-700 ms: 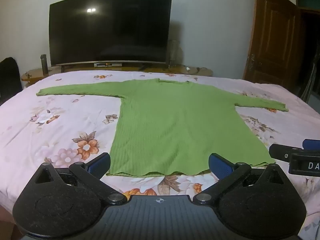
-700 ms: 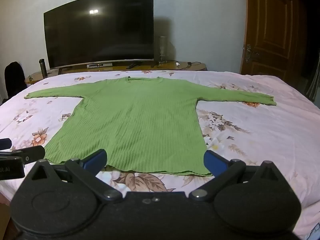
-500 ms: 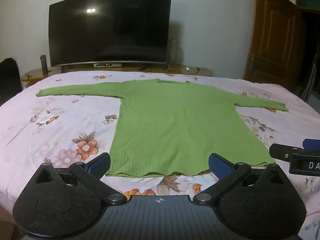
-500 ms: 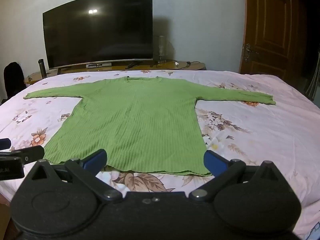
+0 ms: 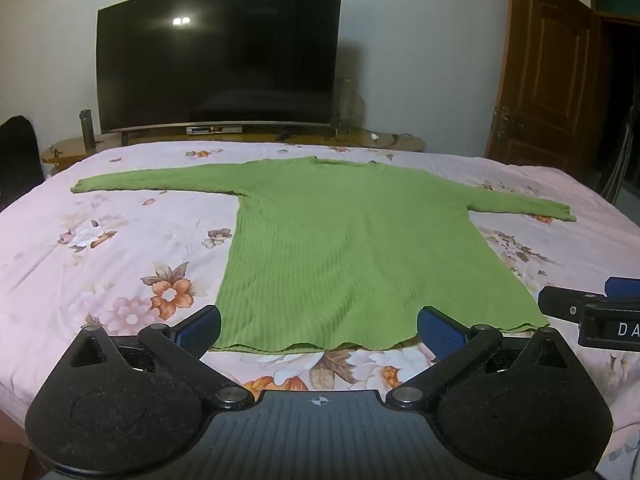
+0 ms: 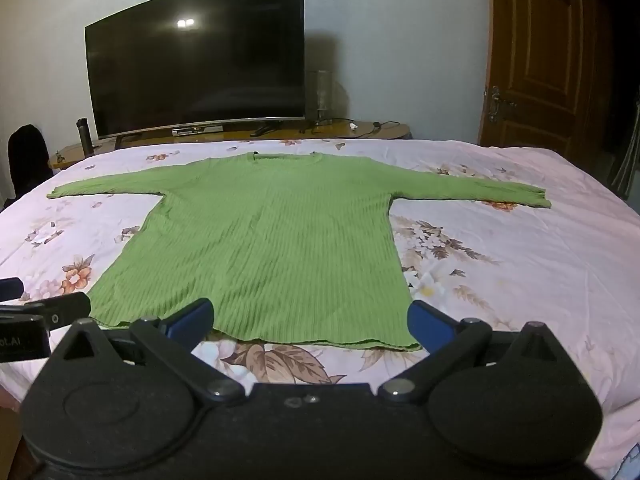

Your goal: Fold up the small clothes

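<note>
Left wrist: green sweater flat on bed, both claws wide.

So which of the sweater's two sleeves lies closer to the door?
The right-hand sleeve of the green sweater, its cuff pointing toward the wooden door; the other sleeve stretches toward the dark chair.

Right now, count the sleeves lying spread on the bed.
2. One sleeve stretches toward the left of the green sweater, the other sleeve toward the right, both flat on the floral bedsheet.
</note>
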`<state>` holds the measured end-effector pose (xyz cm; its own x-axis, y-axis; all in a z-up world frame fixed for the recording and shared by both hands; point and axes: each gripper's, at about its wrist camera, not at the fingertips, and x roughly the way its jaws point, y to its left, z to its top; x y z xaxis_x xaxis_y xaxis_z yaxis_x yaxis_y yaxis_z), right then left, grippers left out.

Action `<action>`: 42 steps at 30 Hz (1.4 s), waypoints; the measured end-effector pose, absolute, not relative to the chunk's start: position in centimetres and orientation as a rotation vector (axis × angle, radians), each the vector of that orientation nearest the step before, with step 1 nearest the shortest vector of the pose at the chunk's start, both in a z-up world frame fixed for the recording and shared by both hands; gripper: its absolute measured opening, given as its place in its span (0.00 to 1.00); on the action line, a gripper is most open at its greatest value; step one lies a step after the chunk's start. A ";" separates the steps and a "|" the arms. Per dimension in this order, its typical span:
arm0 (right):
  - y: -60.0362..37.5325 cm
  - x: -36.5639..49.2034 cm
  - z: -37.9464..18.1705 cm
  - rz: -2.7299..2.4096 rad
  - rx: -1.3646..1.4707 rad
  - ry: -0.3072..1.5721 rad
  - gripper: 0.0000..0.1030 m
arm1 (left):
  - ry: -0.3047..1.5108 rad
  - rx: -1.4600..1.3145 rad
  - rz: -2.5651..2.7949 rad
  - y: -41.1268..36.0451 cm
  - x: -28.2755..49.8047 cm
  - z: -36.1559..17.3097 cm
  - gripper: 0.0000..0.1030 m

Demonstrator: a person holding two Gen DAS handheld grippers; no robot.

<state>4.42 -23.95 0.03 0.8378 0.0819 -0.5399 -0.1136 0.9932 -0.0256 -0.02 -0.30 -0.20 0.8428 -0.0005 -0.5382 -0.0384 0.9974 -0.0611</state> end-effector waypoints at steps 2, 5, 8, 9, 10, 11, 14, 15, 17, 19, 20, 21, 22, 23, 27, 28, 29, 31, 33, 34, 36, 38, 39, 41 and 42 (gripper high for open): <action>-24.0 4.4 0.0 0.103 -0.058 0.567 1.00 | 0.569 -0.069 0.021 -0.3 0.1 -0.2 1.00; -24.0 4.5 0.0 0.102 -0.060 0.568 1.00 | 0.569 -0.067 0.021 -0.4 0.0 -0.2 1.00; -24.0 4.5 0.0 0.103 -0.060 0.568 1.00 | 0.568 -0.067 0.021 -0.4 0.1 -0.1 1.00; -24.0 4.5 0.0 0.102 -0.060 0.568 1.00 | 0.569 -0.067 0.021 -0.4 0.2 -0.1 1.00; -24.1 4.5 0.0 0.103 -0.060 0.567 1.00 | 0.569 -0.066 0.021 -0.4 0.1 -0.1 1.00; -24.1 4.5 0.0 0.103 -0.060 0.568 1.00 | 0.569 -0.067 0.021 -0.4 0.1 -0.1 1.00; -24.1 4.5 0.0 0.103 -0.059 0.568 1.00 | 0.569 -0.066 0.021 -0.4 0.1 -0.1 1.00; -24.1 4.5 0.0 0.104 -0.060 0.568 1.00 | 0.569 -0.066 0.021 -0.4 0.2 -0.1 1.00; -24.1 4.5 0.0 0.103 -0.060 0.568 1.00 | 0.568 -0.066 0.022 -0.4 0.2 -0.1 1.00; -24.0 4.6 0.0 0.103 -0.061 0.568 1.00 | 0.568 -0.066 0.022 -0.4 0.1 -0.1 1.00; -23.9 4.6 0.0 0.103 -0.062 0.569 1.00 | 0.569 -0.066 0.021 -0.4 0.1 -0.1 1.00; -24.0 4.6 0.0 0.103 -0.062 0.569 1.00 | 0.569 -0.066 0.021 -0.4 0.2 -0.1 1.00; -24.0 4.6 0.0 0.103 -0.060 0.568 1.00 | 0.568 -0.066 0.021 -0.5 0.2 -0.1 1.00; -24.0 4.6 0.0 0.102 -0.061 0.569 1.00 | 0.568 -0.066 0.020 -0.4 0.2 0.0 1.00; -24.0 4.6 0.0 0.102 -0.060 0.568 1.00 | 0.568 -0.064 0.017 -0.4 0.3 0.1 1.00; -24.0 4.6 0.1 0.101 -0.060 0.569 1.00 | 0.568 -0.063 0.017 -0.5 0.3 0.1 1.00; -23.9 4.6 0.1 0.101 -0.060 0.569 1.00 | 0.567 -0.063 0.017 -0.6 0.2 0.1 1.00; -23.9 4.6 0.1 0.100 -0.060 0.569 1.00 | 0.569 -0.063 0.017 -0.6 0.2 0.1 1.00; -23.9 4.7 0.1 0.100 -0.060 0.570 1.00 | 0.569 -0.062 0.017 -0.6 0.2 0.1 1.00; -23.9 4.6 0.0 0.101 -0.059 0.570 1.00 | 0.569 -0.063 0.017 -0.6 0.2 0.1 1.00; -23.9 4.6 0.0 0.102 -0.060 0.569 1.00 | 0.570 -0.063 0.019 -0.5 0.2 0.1 1.00; -23.9 4.5 0.0 0.104 -0.060 0.570 1.00 | 0.570 -0.064 0.020 -0.5 0.2 0.0 1.00; -23.9 4.5 0.0 0.104 -0.060 0.570 1.00 | 0.570 -0.064 0.021 -0.4 0.2 0.0 1.00; -23.9 4.5 -0.1 0.104 -0.061 0.570 1.00 | 0.570 -0.063 0.021 -0.4 0.3 0.0 1.00; -23.9 4.6 -0.1 0.105 -0.060 0.570 1.00 | 0.569 -0.064 0.020 -0.4 0.3 0.0 1.00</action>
